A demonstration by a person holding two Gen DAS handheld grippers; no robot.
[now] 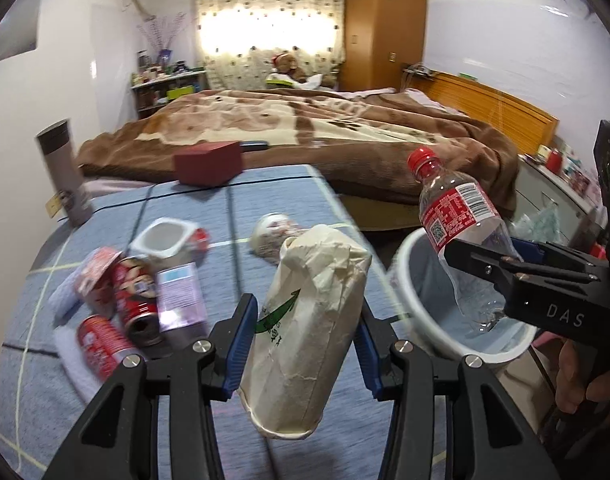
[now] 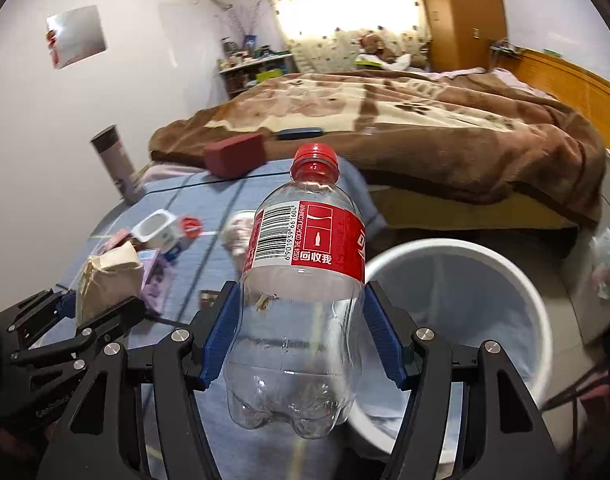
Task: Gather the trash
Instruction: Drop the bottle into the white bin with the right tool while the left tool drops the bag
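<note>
Trash lay scattered on the blue worktop (image 1: 265, 200): red cans (image 1: 135, 300), a white cup (image 1: 165, 240) and a purple carton (image 1: 181, 296). The left tongs (image 1: 301, 344) were closed partway on a crumpled paper cup (image 1: 305, 320), blue pads pressing both its sides, above the worktop. The right tongs (image 2: 301, 336) clamped an empty plastic bottle (image 2: 301, 280) with a red cap, held tilted beside the rim of the white bin (image 2: 505, 264).

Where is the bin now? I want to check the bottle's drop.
The white bin stands off the table's right edge, before the bed; the bottle in the right gripper hangs by its left rim.
</note>
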